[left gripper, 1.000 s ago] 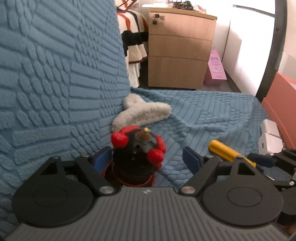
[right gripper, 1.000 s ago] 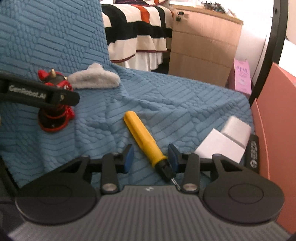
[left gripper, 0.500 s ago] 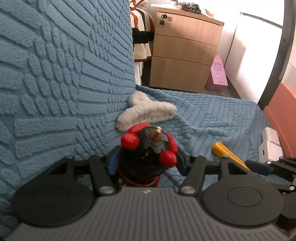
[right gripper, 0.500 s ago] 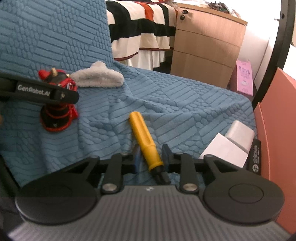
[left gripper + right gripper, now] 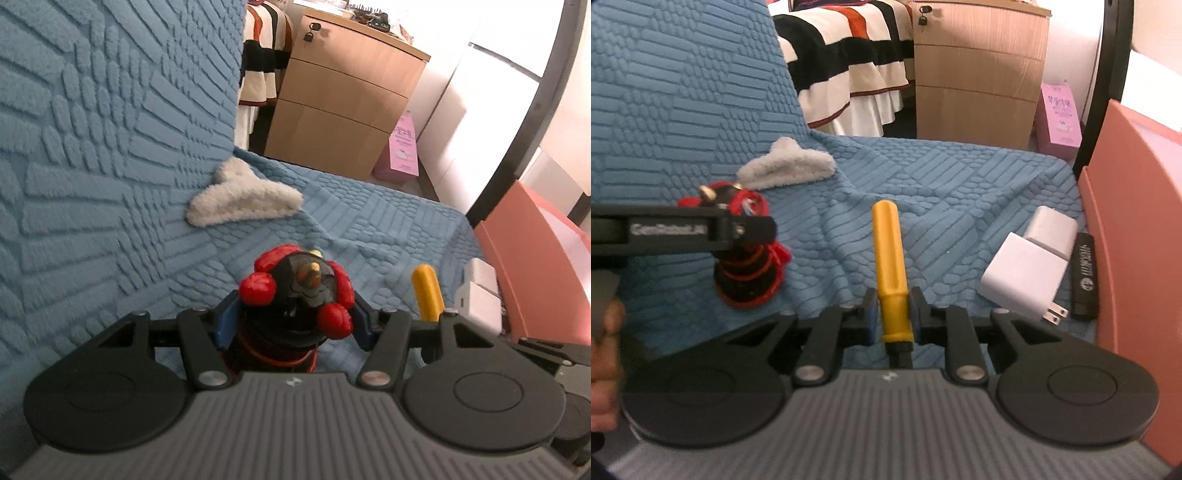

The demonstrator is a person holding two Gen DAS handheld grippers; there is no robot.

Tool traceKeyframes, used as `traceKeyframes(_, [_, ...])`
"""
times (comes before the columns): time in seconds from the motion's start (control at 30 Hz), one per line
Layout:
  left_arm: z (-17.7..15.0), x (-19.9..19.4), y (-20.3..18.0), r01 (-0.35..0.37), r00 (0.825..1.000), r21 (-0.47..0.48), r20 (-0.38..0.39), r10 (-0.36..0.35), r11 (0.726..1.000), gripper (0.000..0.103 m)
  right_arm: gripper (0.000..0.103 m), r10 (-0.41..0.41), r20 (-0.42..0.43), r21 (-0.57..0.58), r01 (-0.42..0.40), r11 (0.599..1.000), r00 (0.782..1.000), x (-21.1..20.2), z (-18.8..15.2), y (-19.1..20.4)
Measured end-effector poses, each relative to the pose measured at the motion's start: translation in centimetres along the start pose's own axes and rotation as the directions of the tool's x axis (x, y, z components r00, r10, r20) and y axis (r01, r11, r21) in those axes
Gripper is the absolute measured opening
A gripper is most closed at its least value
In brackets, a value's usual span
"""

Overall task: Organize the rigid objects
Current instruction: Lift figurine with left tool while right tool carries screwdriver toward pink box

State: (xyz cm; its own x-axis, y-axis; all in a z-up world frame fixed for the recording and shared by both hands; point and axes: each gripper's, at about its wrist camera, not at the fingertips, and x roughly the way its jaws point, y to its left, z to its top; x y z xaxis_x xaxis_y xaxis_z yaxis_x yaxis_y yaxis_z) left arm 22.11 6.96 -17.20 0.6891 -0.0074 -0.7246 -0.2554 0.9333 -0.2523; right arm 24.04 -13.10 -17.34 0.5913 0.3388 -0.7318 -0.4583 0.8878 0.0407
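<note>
My left gripper [image 5: 293,326] is shut on a black and red figurine [image 5: 295,295], held just above the blue sofa cover. The figurine also shows in the right wrist view [image 5: 746,273], with the left gripper's fingers [image 5: 738,230] across it. My right gripper [image 5: 891,321] is shut on a yellow-handled screwdriver [image 5: 890,258] near its black collar, the handle pointing away from me. The screwdriver's handle end shows in the left wrist view [image 5: 428,293].
Two white chargers [image 5: 1030,269] and a black USB stick [image 5: 1084,275] lie at the right, beside an orange bin wall [image 5: 1134,229]. A white fluffy cloth [image 5: 786,164] lies by the sofa back. A wooden drawer cabinet [image 5: 979,74] and a striped bed stand behind.
Both grippers have closed: the left on the figurine, the right on the screwdriver. The figurine has lifted slightly and the screwdriver has turned to point straight away from me.
</note>
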Motion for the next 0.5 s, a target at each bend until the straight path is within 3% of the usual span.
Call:
traceKeyframes(0.27, [-1.1, -0.8, -1.4, 0.042, 0.999, -0.002, -0.013, -0.042, 0.999, 0.065, 0.021, -0.003, 0.011, 0.038, 0.003, 0.999, 1.0, -1.9, -0.9, -0.2])
traceKeyframes(0.5, [-1.6, -1.1, -1.8, 0.042, 0.999, -0.013, -0.016, -0.042, 0.999, 0.065, 0.022, -0.019, -0.017, 0.074, 0.02, 0.997, 1.0, 0.4, -0.9, -0.2])
